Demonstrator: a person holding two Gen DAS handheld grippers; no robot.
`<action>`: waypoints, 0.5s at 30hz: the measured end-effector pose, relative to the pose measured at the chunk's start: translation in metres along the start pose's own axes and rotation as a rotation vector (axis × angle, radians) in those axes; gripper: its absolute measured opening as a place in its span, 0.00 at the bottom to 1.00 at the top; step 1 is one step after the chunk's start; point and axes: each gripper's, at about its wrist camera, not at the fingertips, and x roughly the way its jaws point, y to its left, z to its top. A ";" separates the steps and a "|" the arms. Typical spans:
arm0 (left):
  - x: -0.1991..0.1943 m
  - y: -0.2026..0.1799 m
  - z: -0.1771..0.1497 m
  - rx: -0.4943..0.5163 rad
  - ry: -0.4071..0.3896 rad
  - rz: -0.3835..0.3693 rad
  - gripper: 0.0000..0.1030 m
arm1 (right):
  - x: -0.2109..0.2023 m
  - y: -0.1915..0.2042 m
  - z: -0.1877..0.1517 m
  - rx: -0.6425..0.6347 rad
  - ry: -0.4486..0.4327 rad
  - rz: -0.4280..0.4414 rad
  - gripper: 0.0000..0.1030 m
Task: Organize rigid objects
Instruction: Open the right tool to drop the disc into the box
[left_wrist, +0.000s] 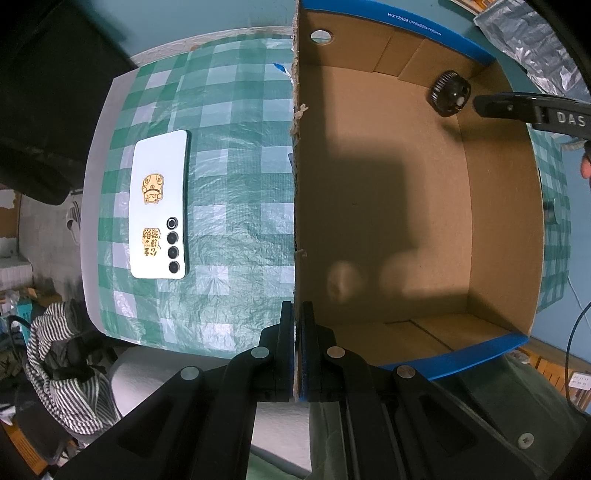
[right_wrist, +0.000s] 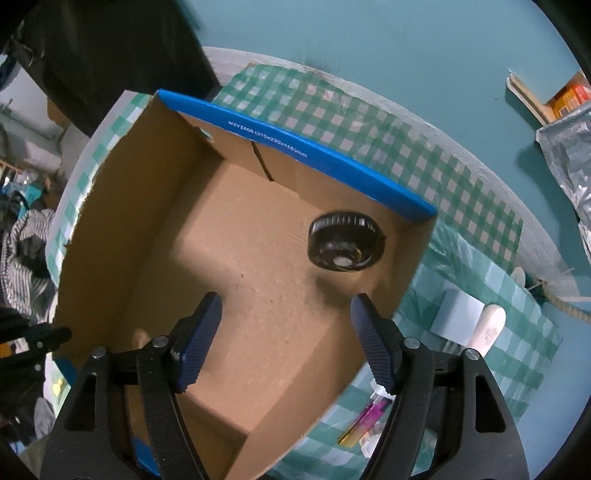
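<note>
An open cardboard box (left_wrist: 491, 206) with a blue rim stands on the checked tablecloth. My left gripper (left_wrist: 296, 314) is shut on the box's left wall, one finger on each side of the cardboard edge. A black ribbed round knob (right_wrist: 345, 242) lies on the box floor near the far right corner, also seen as the knob (left_wrist: 448, 92) in the left wrist view. My right gripper (right_wrist: 286, 332) hangs open above the box floor, nothing between its blue pads, the knob just beyond its fingertips. One of its fingers (left_wrist: 513, 107) reaches in beside the knob.
A white phone (left_wrist: 160, 205) with gold stickers lies on the green checked cloth (left_wrist: 236, 147) left of the box. Right of the box are a pink and yellow lighter (right_wrist: 364, 421), a pale blue block (right_wrist: 458, 314) and a white tube (right_wrist: 487, 328). A silver bag (right_wrist: 569, 158) lies beyond.
</note>
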 end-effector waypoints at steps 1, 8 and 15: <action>0.000 0.000 0.000 0.000 0.000 -0.001 0.03 | -0.003 -0.001 -0.001 0.004 -0.004 0.001 0.71; -0.001 -0.001 0.000 0.002 0.002 0.002 0.03 | -0.026 -0.012 -0.008 0.036 -0.040 0.009 0.71; -0.001 -0.001 0.001 0.002 0.000 0.000 0.03 | -0.047 -0.027 -0.021 0.071 -0.061 0.004 0.71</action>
